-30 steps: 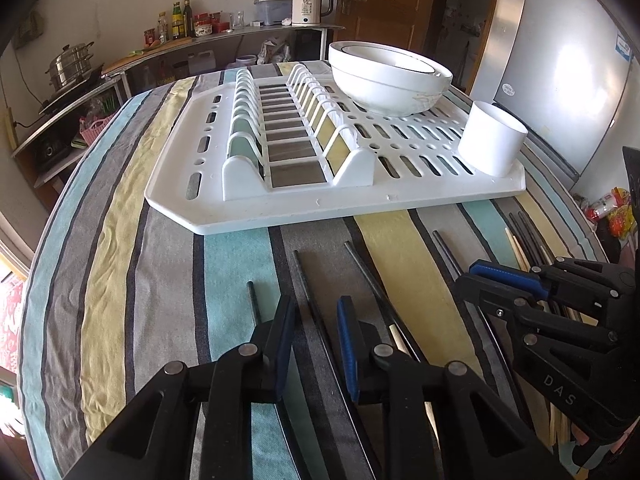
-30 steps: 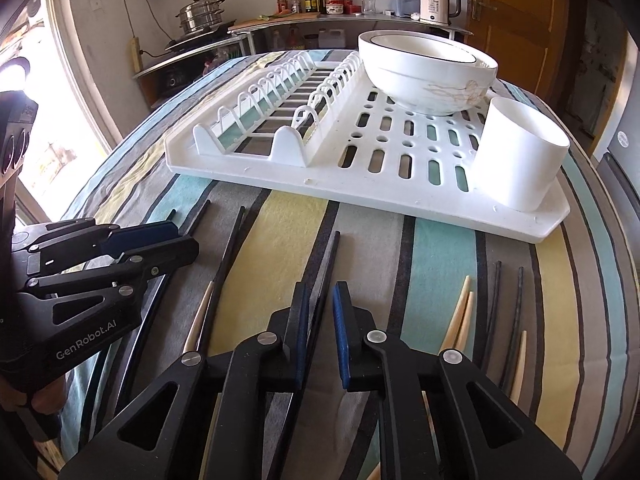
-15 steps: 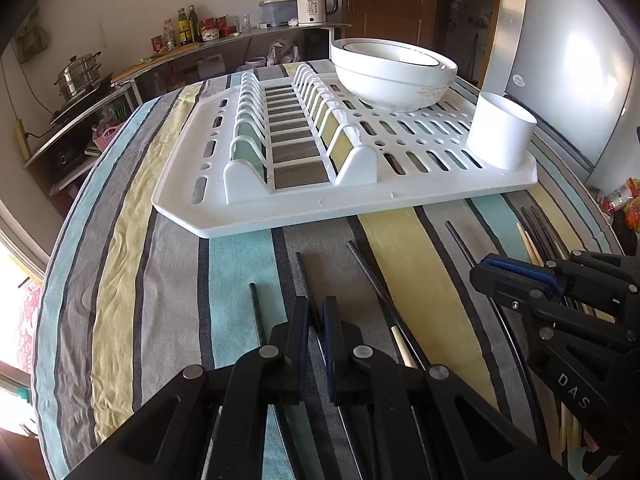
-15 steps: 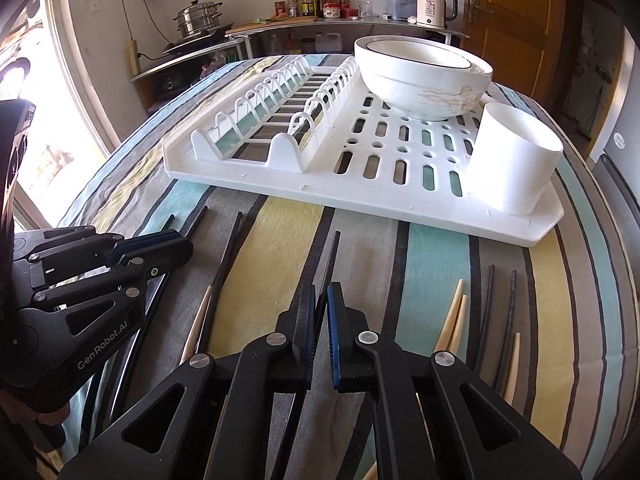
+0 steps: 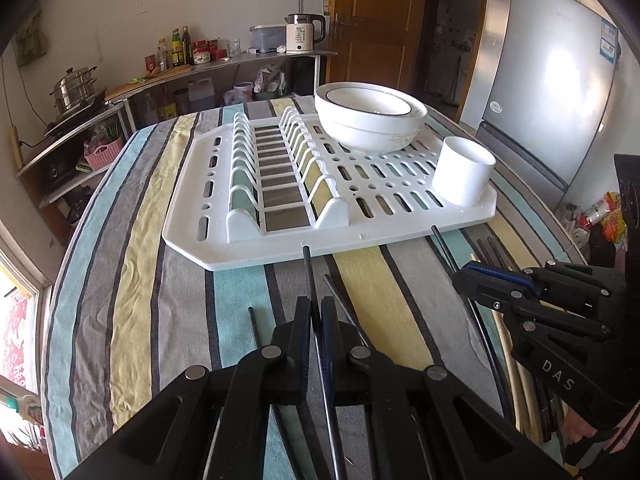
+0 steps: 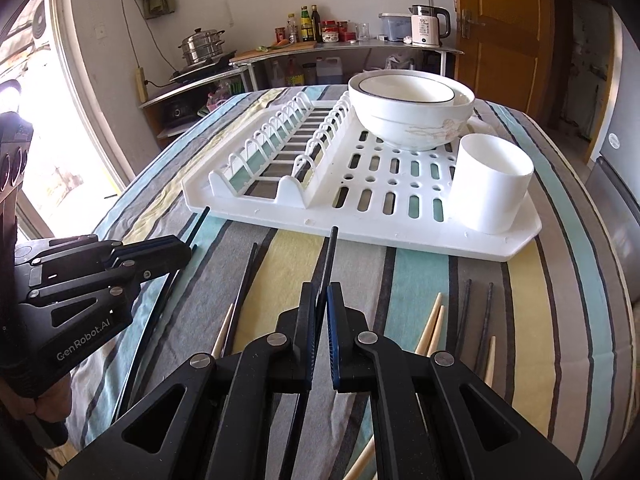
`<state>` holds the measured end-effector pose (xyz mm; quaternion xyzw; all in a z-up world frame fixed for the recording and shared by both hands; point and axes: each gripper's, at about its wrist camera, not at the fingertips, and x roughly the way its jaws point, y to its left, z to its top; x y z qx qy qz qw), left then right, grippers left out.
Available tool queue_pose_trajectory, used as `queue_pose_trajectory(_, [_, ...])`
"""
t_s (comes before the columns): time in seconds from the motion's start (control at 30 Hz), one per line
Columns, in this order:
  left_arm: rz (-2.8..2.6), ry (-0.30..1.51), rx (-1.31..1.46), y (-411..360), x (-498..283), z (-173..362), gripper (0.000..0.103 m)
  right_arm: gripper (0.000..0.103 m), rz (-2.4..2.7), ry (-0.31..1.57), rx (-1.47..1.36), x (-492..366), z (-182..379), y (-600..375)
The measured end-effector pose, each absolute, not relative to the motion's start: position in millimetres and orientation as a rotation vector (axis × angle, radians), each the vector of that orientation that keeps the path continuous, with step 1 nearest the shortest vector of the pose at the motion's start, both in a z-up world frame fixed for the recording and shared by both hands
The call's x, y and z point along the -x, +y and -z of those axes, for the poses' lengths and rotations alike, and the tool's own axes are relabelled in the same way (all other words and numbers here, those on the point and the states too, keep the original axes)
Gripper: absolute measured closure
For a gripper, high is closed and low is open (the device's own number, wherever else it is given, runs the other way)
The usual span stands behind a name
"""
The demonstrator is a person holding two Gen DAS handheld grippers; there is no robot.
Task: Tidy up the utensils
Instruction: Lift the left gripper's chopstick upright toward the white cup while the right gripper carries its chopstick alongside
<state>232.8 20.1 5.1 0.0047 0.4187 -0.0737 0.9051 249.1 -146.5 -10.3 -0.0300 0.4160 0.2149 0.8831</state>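
Note:
My left gripper [image 5: 316, 306] is shut on a black chopstick [image 5: 308, 272] whose tip stands up toward the white drying rack [image 5: 280, 244]. My right gripper [image 6: 321, 292] is likewise shut on another black chopstick [image 6: 330, 256], raised off the striped cloth. Each view shows the other gripper at its side: the right gripper [image 5: 460, 276] and the left gripper [image 6: 182, 250], both with a thin black stick poking out. A white cup [image 6: 490, 188] stands on the rack's near right corner. More black chopsticks [image 6: 464, 312] and wooden chopsticks [image 6: 430, 328] lie on the cloth.
Stacked white bowls [image 5: 368, 120] sit on the rack behind the cup. The rack's plate slots [image 5: 276, 172] fill its left half. A round table with a striped cloth [image 5: 132, 264] carries everything. A counter with a kettle [image 5: 300, 34] and a fridge [image 5: 552, 92] stand beyond.
Both grippers have gone from slightly open around a black chopstick to shut on it. Both have risen, so the chopsticks now tilt up off the cloth.

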Motion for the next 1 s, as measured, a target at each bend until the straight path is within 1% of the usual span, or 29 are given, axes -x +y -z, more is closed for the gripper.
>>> queue_pose_trajectory(0.57, [0.208,0.611,0.01,22,-169,-108,0.099,0.098,-0.473,0.622,0.005,-199,-79,-173])
queue_pose_trajectory(0.77, [0.215,0.559,0.012,24,-146,-126,0.099,0.098,-0.489,0.564,0.0,-178,-96,-177])
queue_pose_trajectory(1.0, [0.218,0.55,0.023,26,-140,-131,0.099,0.099,-0.497,0.528,0.003,-168,-104,-178])
